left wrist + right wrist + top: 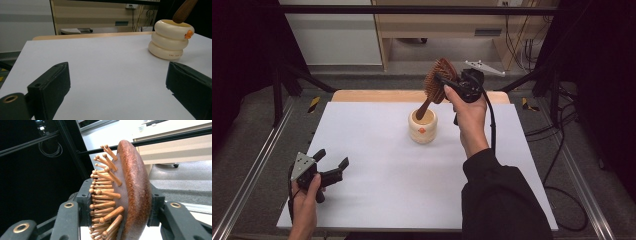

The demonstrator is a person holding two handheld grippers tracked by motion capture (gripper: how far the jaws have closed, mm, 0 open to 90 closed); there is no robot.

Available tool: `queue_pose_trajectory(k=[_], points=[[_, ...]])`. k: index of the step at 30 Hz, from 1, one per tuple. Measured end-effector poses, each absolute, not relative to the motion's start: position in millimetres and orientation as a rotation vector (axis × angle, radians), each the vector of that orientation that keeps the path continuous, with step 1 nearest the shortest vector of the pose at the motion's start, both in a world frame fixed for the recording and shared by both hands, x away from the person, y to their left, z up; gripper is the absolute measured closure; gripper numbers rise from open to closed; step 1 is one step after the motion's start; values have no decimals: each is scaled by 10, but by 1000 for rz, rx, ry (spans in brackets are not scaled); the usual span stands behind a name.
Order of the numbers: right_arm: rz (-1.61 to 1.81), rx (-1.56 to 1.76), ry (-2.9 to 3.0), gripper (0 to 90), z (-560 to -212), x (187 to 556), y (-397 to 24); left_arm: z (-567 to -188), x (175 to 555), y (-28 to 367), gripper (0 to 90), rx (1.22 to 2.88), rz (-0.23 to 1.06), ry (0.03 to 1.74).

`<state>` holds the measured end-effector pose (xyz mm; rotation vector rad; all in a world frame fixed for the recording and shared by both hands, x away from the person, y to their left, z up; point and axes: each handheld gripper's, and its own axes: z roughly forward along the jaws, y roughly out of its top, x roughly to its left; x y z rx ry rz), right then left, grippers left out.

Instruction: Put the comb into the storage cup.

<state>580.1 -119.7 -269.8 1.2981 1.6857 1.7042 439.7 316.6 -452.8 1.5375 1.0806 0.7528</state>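
Hairbrush: wood, reddish-brown back polished to a soft sheen; wooden pins with rounded tips. Holder: cream, smooth, glossy, plastic or glazed ceramic, cannot tell which. Table top: white, matt, smooth. Right gripper pads: black, matt, rubbery-looking.

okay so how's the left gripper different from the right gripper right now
The left gripper stands open with nothing between its jaws; the right gripper is shut on the wooden hairbrush. The left gripper sits low by the white table's near edge; the right gripper is raised above the cream cup, brush handle in it. Both are black and hand-held.
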Motion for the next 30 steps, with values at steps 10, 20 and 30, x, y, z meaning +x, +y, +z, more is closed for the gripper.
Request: queue_pose_trajectory(k=[10, 20, 30], points=[[1683, 1315, 1688, 518, -2753, 5872, -1210, -4528, 4399, 3165, 57, 1538, 751, 1079], [1669, 1334, 1700, 517, -2816, 5952, -1179, -4522, 4398, 3178, 36, 1524, 760, 1089], [1650, 1346, 1720, 517, -2900, 5992, -1135, -4520, 4398, 3165, 29, 1526, 754, 1084]])
